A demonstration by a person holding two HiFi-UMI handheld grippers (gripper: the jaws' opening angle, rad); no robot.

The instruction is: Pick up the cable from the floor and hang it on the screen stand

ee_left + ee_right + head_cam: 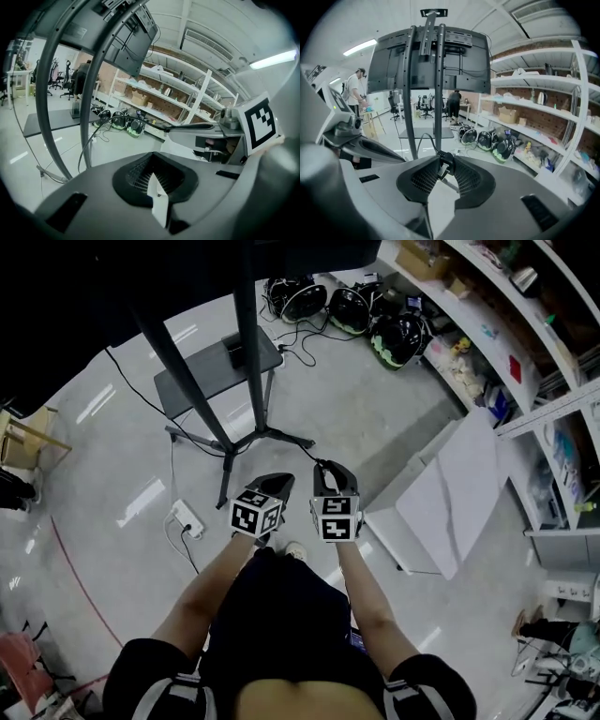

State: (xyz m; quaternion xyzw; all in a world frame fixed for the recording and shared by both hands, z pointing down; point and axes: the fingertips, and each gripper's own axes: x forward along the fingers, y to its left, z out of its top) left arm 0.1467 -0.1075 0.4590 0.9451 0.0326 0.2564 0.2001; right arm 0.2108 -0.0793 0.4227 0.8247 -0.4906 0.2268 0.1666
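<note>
three views, one shared stand (248, 352)

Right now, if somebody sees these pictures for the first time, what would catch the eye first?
The right gripper pinches the black plug of the cable between its jaw tips, at the middle of the head view. Just beyond it stands the black screen stand, with its screen seen from behind. Farther back, dark helmets lie in a row on the floor.
</note>
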